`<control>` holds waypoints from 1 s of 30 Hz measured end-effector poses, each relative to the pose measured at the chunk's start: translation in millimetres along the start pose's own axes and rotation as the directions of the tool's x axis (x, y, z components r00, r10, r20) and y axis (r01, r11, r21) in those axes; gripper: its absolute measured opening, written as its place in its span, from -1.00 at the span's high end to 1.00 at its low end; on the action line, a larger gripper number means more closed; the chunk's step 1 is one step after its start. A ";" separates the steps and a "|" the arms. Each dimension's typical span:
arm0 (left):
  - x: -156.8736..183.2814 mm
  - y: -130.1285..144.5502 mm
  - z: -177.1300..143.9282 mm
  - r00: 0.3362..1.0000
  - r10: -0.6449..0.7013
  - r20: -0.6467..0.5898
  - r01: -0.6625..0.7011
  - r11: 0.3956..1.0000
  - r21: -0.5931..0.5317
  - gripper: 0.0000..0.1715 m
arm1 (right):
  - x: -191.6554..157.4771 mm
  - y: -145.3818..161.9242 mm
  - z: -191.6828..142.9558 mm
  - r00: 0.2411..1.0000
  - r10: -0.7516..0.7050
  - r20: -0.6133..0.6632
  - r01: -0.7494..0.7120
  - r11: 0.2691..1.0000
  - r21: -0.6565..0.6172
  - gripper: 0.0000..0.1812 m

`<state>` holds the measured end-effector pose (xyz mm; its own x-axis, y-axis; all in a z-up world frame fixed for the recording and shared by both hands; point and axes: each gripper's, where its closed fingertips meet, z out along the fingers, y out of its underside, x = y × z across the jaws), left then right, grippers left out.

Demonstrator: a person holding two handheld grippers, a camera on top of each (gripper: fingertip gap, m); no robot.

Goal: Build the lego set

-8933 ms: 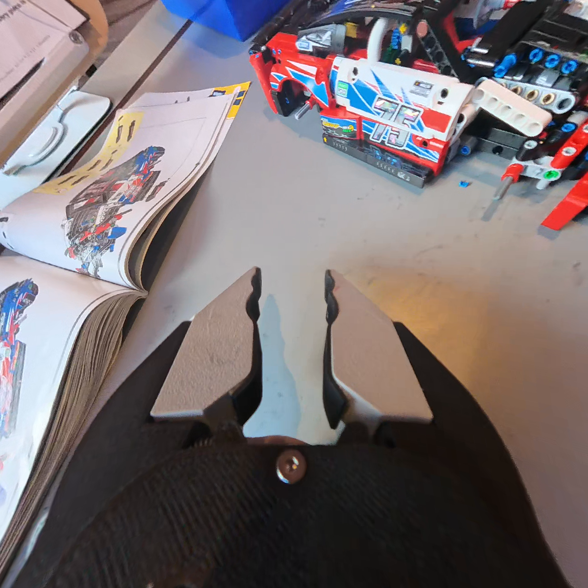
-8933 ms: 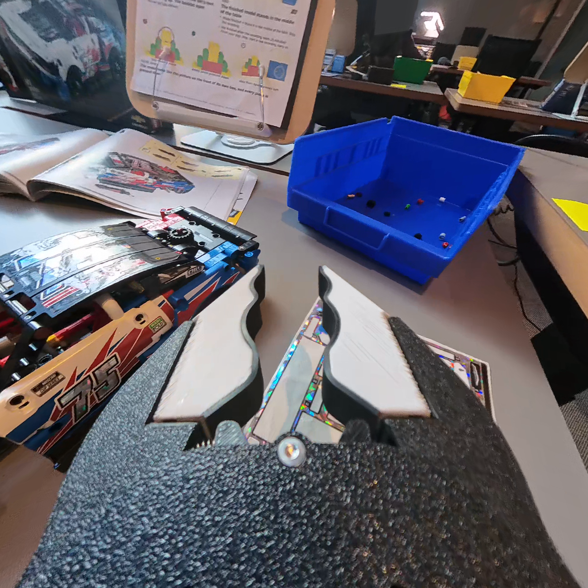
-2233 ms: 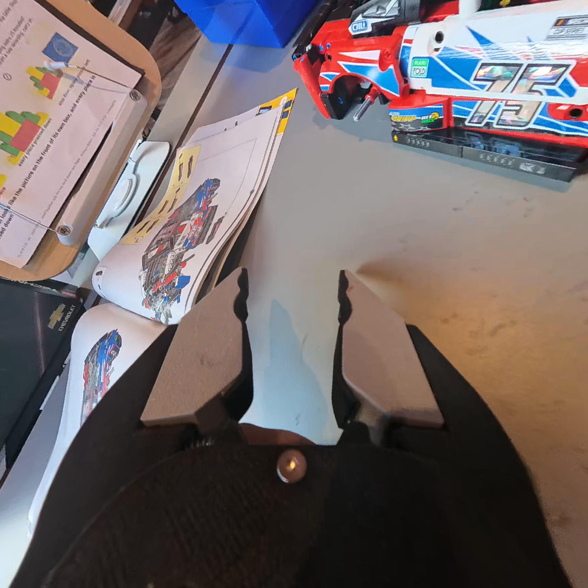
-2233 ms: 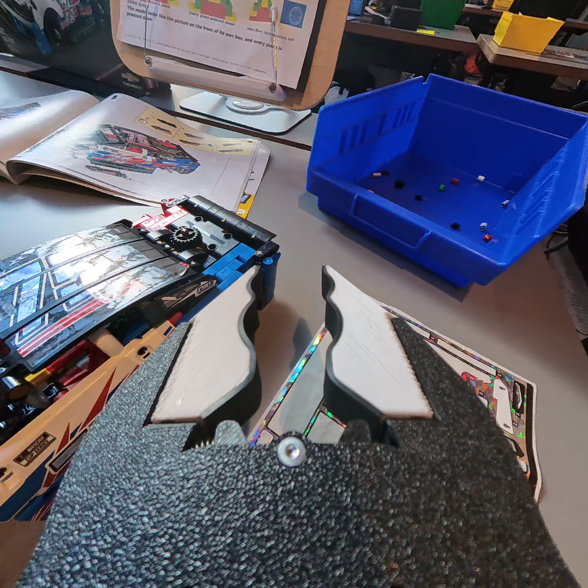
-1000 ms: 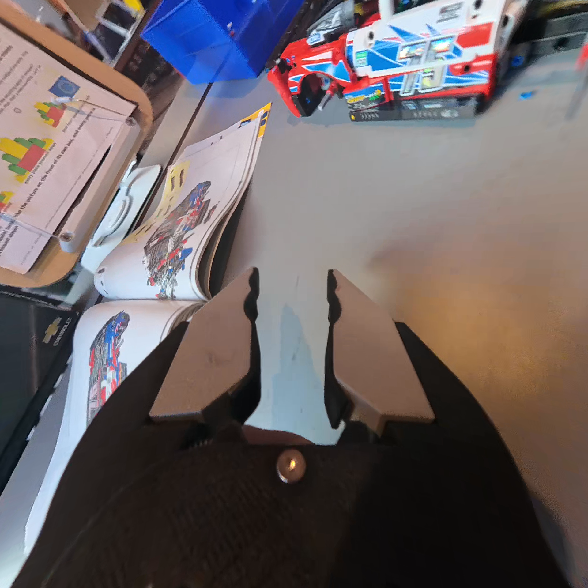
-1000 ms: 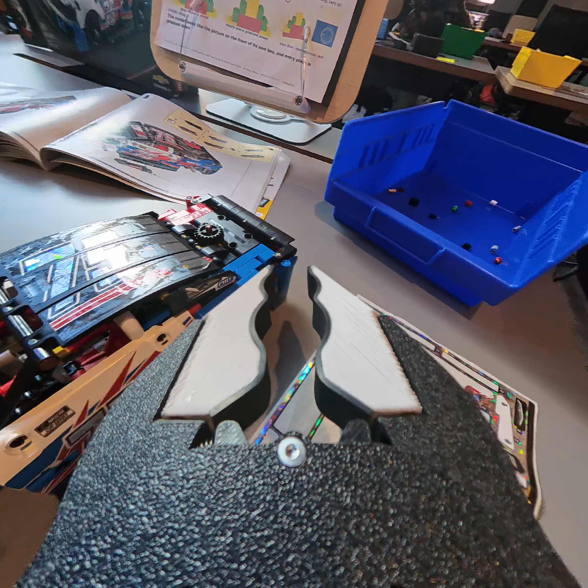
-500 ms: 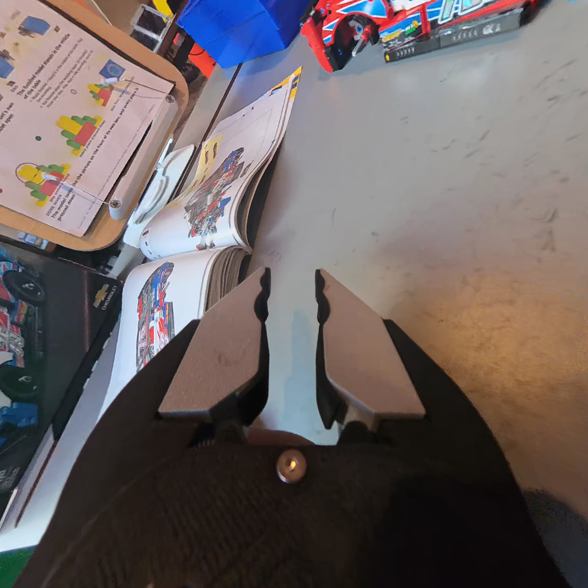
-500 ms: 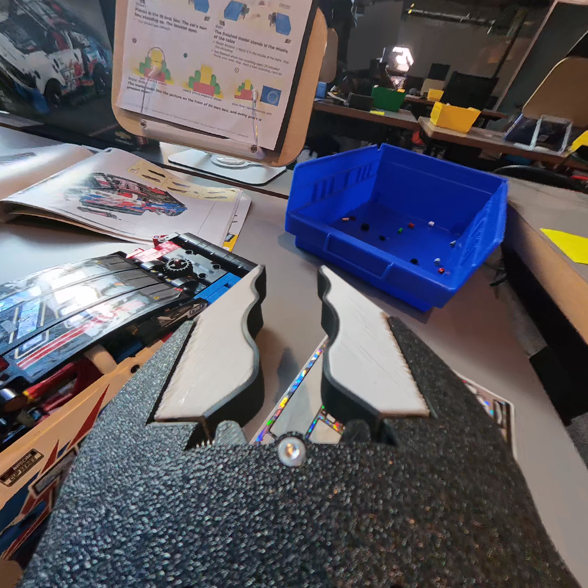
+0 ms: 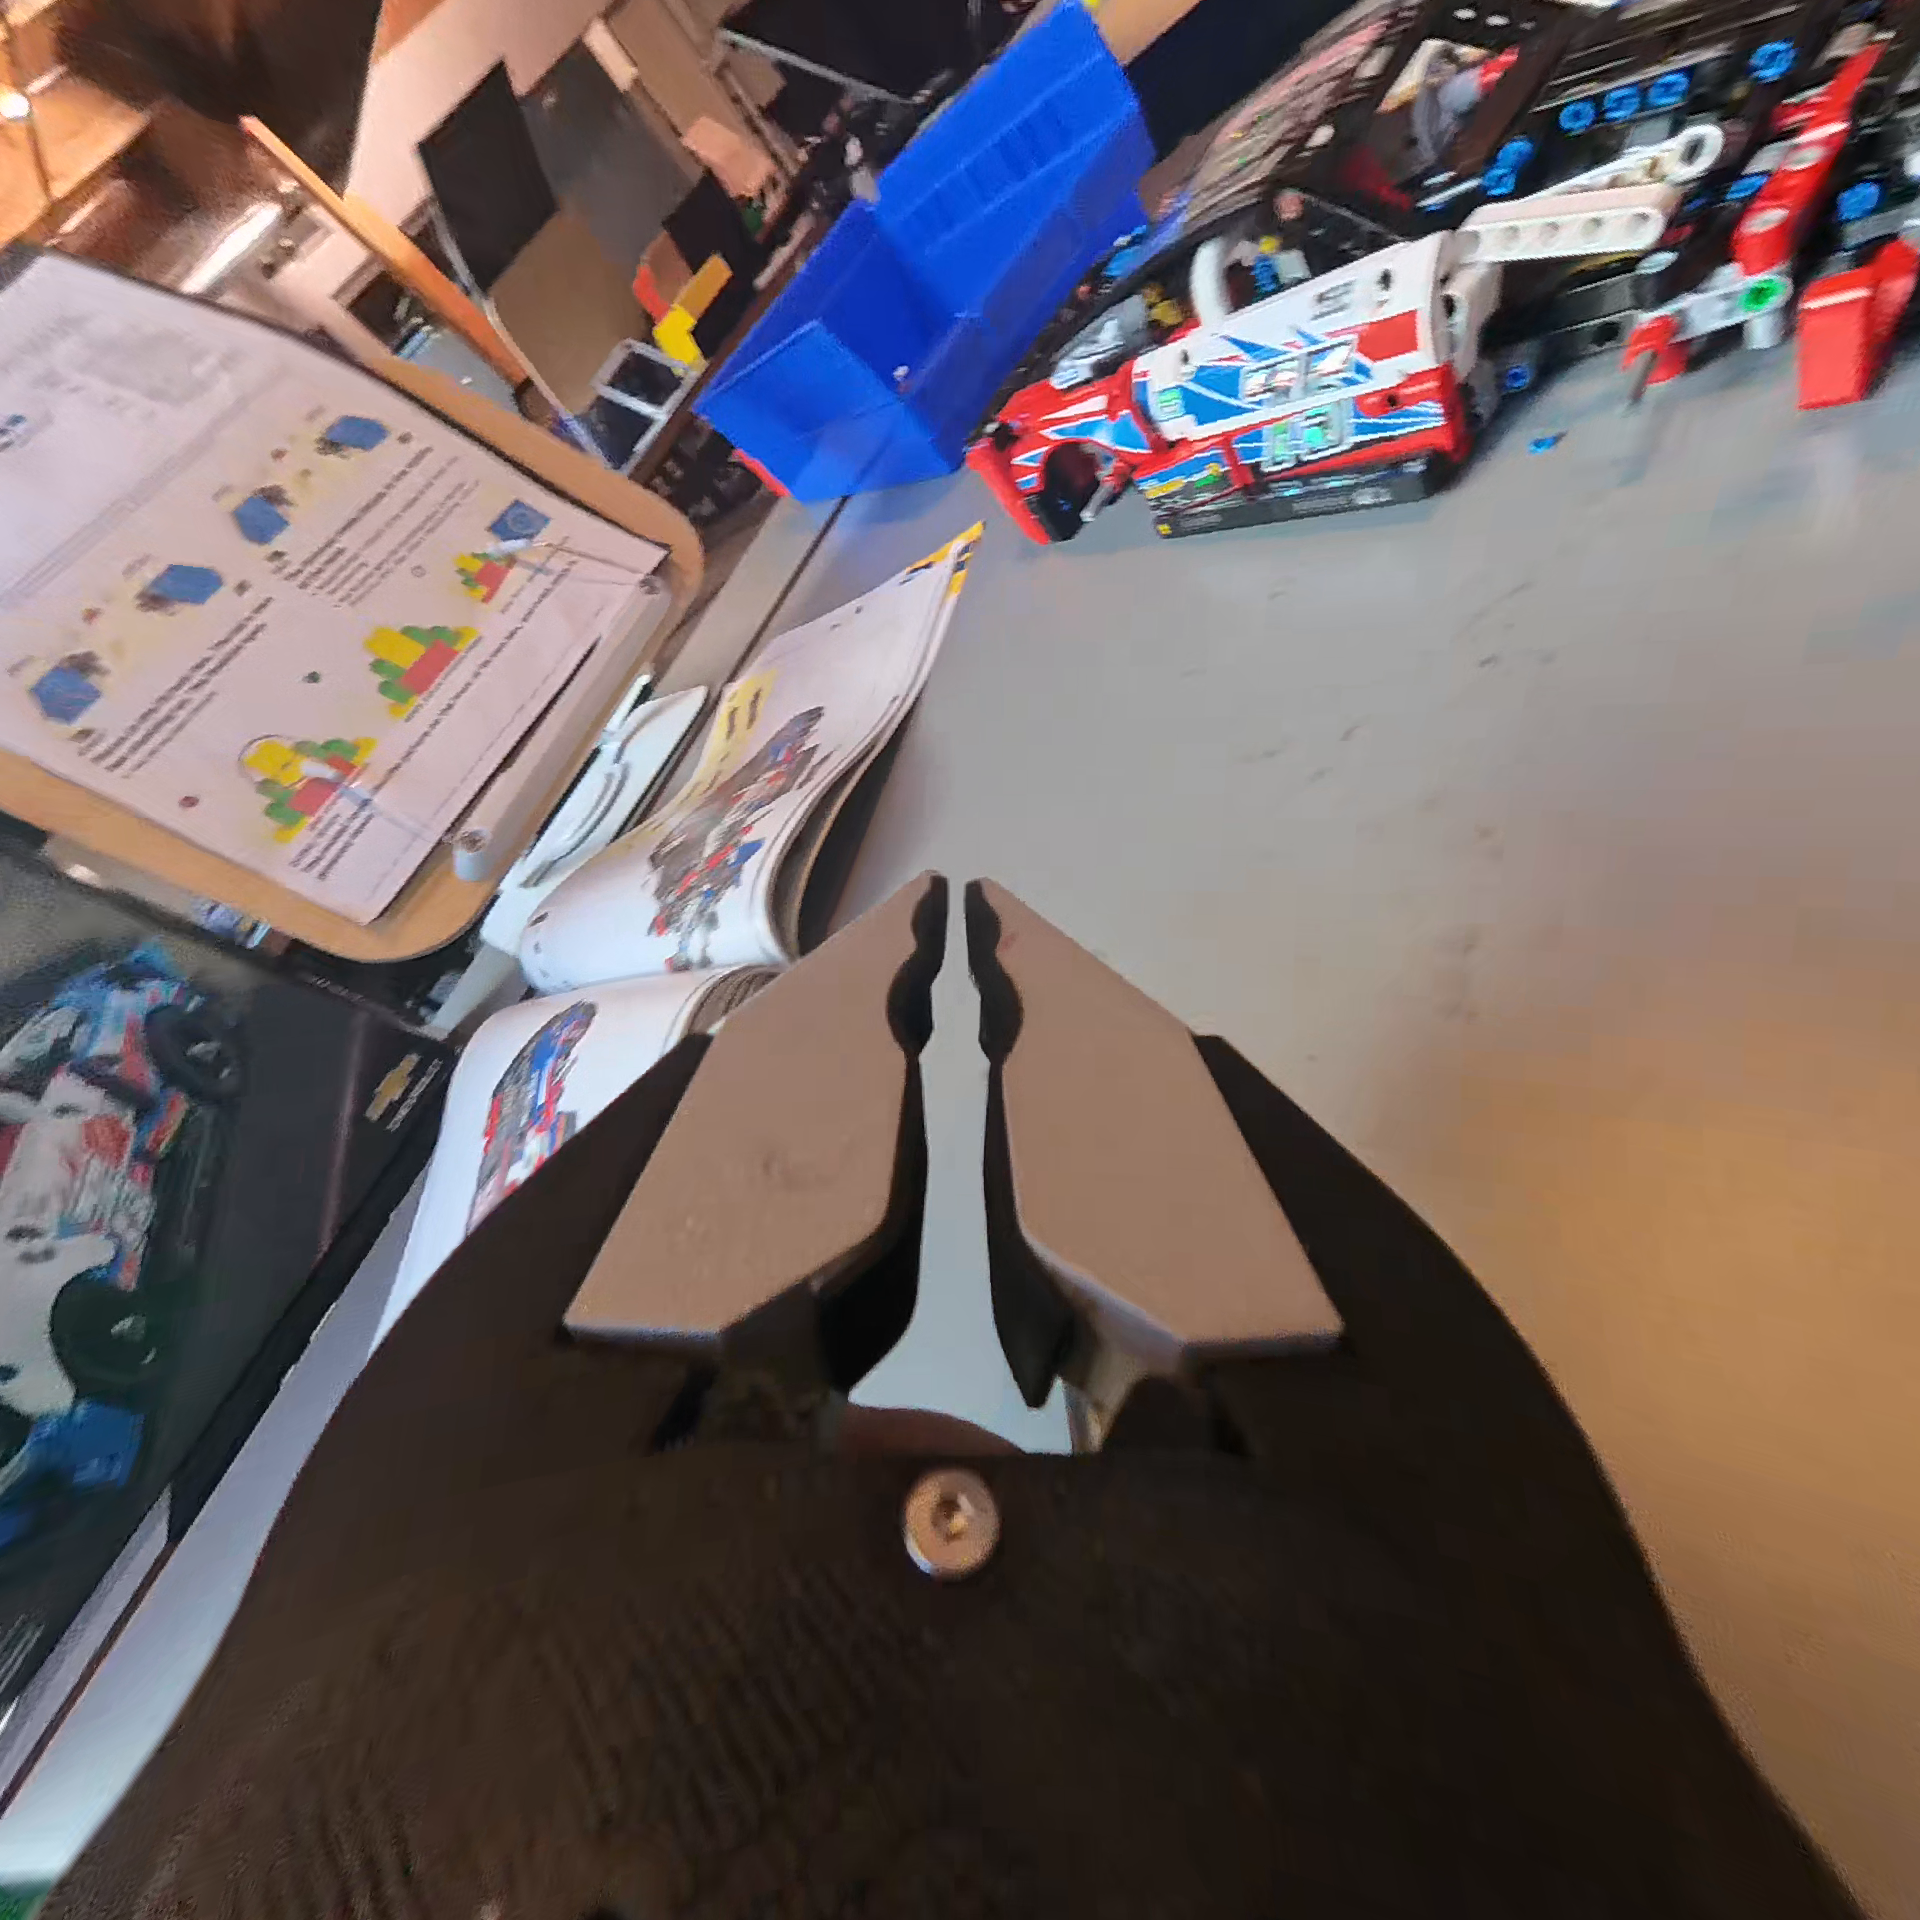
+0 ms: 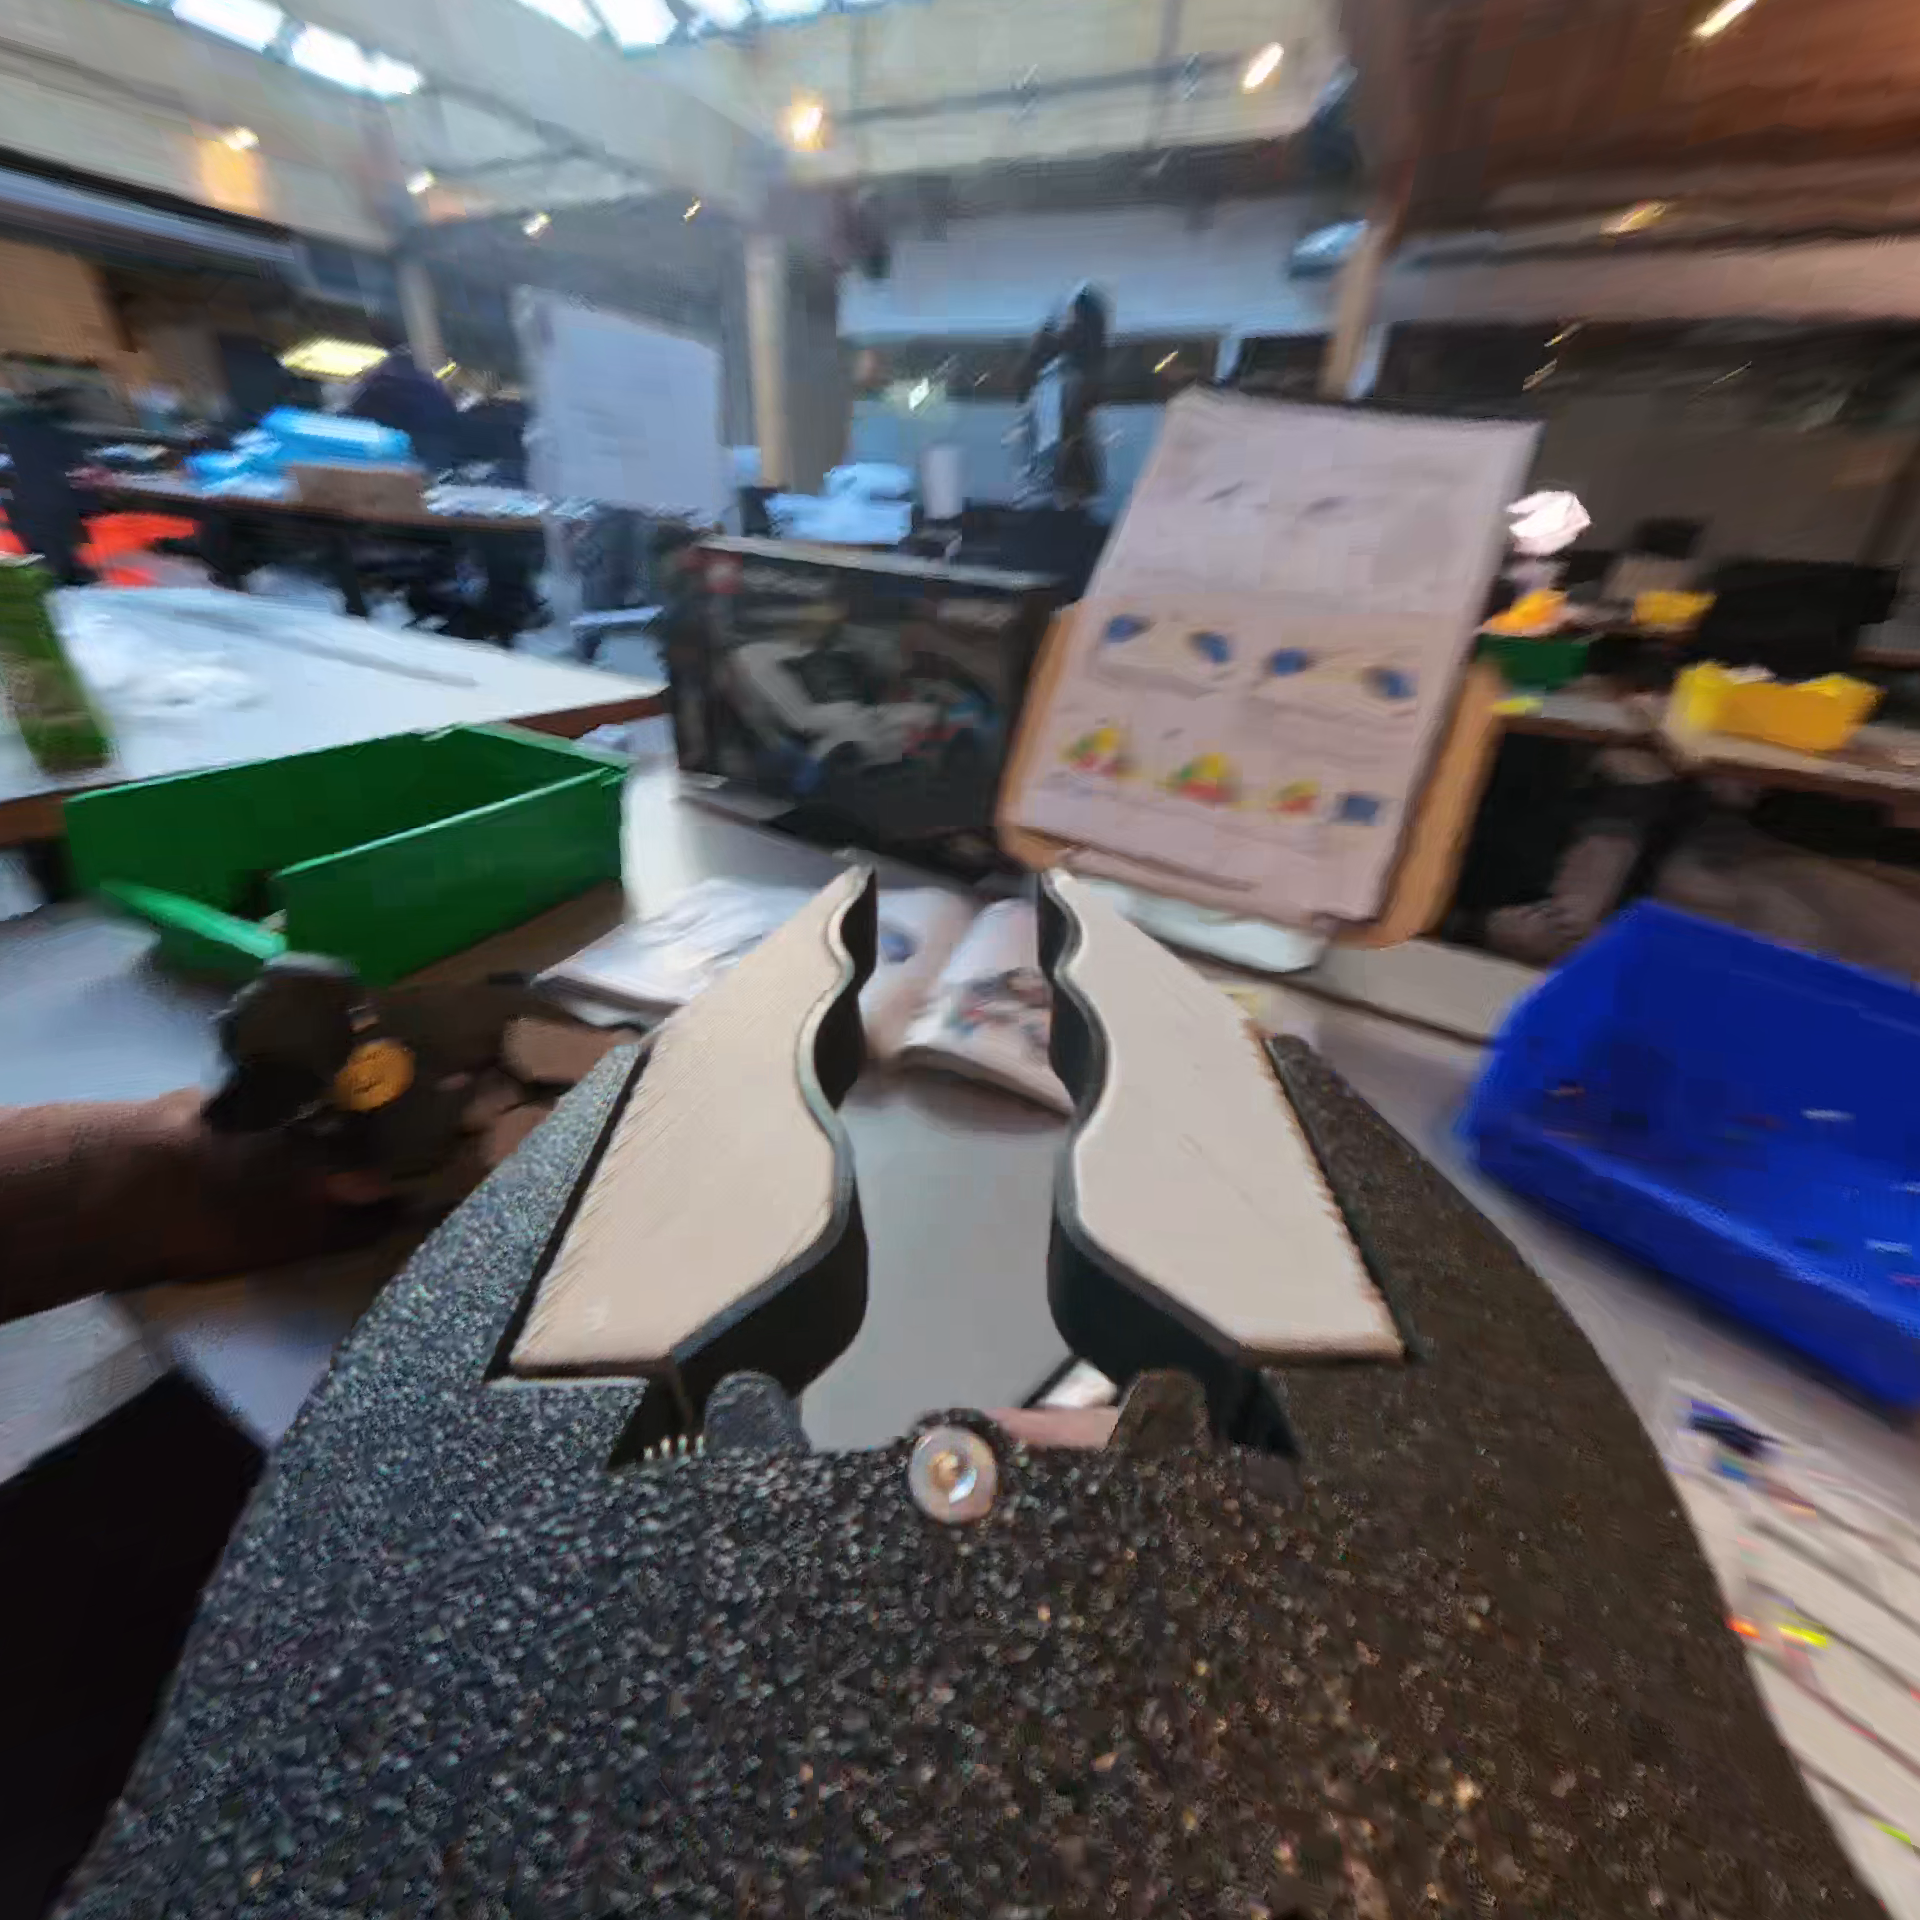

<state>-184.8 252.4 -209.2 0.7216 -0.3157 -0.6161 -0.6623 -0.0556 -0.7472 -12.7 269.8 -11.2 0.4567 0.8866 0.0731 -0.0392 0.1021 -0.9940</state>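
Observation:
The red, white and blue lego car [image 9: 1278, 416] stands far ahead on the grey table [image 9: 1403, 831], with loose black and red lego assemblies [image 9: 1683, 156] behind it. My left gripper [image 9: 956, 896] is well back from the car, over bare table beside the open instruction book [image 9: 748, 831]. Its jaws are almost touching, with nothing between them. My right gripper [image 10: 956, 894] is open and empty, raised and pointing across the table at the book [image 10: 966, 997]. The car does not show in the blurred right wrist view.
A blue bin [image 9: 935, 312] sits behind the car and also shows in the right wrist view [image 10: 1704, 1132]. A clipboard stand [image 9: 291, 623], the set's box [image 9: 125, 1143], a green bin [image 10: 353, 831] and a sticker sheet [image 10: 1808, 1558] lie around. A person's arm [image 10: 125, 1195] holds a black device at left. Across from one pair of fingers to the other is roughly 25 centimetres.
My left gripper has closed and tilted up, so the car looks farther off. My right gripper has swung up and left, off the car and sticker sheet, and its jaws have spread slightly.

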 end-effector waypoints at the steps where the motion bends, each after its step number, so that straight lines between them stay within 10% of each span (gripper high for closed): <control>1: -5.7 1.7 -4.0 1.000 -0.023 0.020 0.023 1.000 0.006 1.00 | -32.8 15.3 19.1 0.996 0.031 0.089 -0.024 0.997 -0.071 0.69; 7: -24.9 -1.1 -49.4 0.984 -0.180 -0.010 0.179 0.970 0.162 1.00 | -158.6 135.5 108.4 0.890 0.253 0.379 -0.107 0.925 -0.365 0.46; 13: -53.6 30.2 -97.6 0.952 -0.306 0.015 0.300 0.941 0.155 0.97 | -182.3 193.2 155.7 0.877 0.189 0.442 0.009 0.913 -0.407 0.41; 30: -79.4 35.2 -129.4 0.862 -0.506 -0.039 0.494 0.818 0.295 1.00 | -205.9 167.1 218.5 0.840 0.078 0.538 0.019 0.985 -0.173 0.61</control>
<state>-291.5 152.9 -154.3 0.9490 -0.2809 -0.1432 -0.1262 0.0778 -0.9889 -307.5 202.9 -174.6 -0.0975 0.9948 0.0276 0.1238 0.0397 -0.9915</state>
